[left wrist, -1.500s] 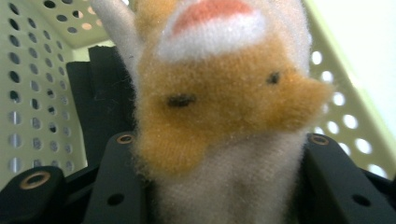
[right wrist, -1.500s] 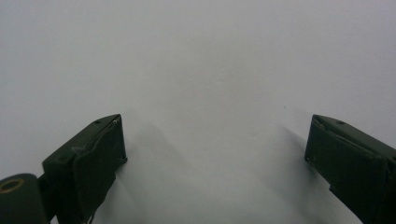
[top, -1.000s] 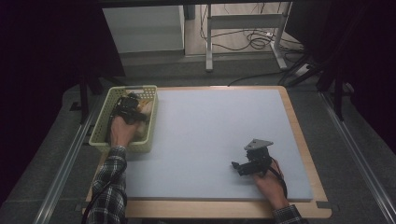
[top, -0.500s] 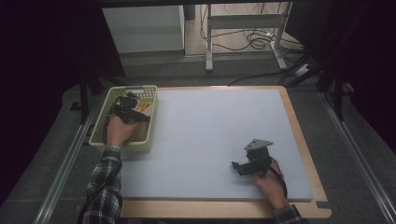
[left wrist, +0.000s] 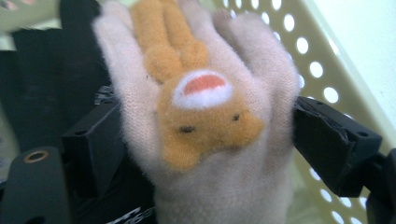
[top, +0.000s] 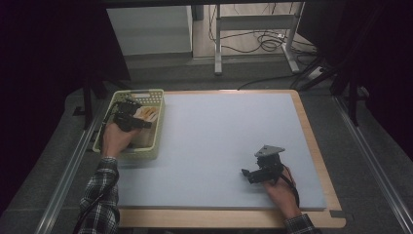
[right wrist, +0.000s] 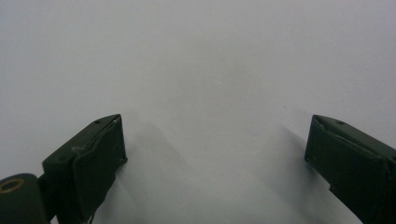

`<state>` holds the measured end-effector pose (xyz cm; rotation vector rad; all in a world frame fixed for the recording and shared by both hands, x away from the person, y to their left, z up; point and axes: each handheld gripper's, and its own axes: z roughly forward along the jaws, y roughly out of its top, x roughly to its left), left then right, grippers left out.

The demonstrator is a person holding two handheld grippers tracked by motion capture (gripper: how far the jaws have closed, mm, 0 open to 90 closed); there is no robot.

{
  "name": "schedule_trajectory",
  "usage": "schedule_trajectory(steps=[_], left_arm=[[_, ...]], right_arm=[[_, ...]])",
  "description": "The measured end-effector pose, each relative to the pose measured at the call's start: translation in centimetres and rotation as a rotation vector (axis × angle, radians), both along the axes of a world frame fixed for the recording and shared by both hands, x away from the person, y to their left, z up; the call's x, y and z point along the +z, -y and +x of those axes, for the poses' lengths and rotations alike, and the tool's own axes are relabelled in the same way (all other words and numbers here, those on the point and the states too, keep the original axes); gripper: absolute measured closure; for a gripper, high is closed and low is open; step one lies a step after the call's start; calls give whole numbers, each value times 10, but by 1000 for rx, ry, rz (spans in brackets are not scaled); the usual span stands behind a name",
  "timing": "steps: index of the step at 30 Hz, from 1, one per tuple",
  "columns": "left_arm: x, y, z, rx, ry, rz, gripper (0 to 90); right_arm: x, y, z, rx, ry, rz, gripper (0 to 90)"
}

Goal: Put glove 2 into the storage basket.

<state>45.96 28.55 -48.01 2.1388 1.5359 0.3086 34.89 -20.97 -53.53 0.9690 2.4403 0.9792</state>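
Observation:
A cream and orange plush toy point(left wrist: 201, 107) with a small face lies between the black jaws of my left gripper point(left wrist: 205, 126), and both pads press its sides. Those jaws have just been closing on it. From above, the left gripper point(top: 145, 120) is inside the pale green basket point(top: 136, 155) at the table's left, with the toy point(top: 147, 113) at its tip. My right gripper point(top: 246, 173) rests low over the blue-grey mat point(top: 219, 131) near the front right. Its jaws point(right wrist: 215, 140) stand wide apart with bare mat between them.
The perforated basket wall point(left wrist: 322, 60) runs close on the right of the toy. A wooden table border point(top: 311, 141) frames the mat. Beyond the table stand a white cabinet point(top: 148, 31) and a metal frame with cables point(top: 258, 39).
My left hand has shifted a little inside the basket and come up slightly, with the toy now at its jaws. The right hand has kept still.

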Motion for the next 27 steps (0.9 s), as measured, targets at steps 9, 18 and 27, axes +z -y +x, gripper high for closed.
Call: schedule_trajectory(steps=[9,18,27], left_arm=[[-3,14,7,-31,-39,89,101],[16,8,-3,-32,35,82,300],[-7,19,7,-12,-43,164,603]], right_arm=[[0,0,0,0,1,0,48],[0,0,0,0,0,1,48],[0,0,0,0,0,1,48]])
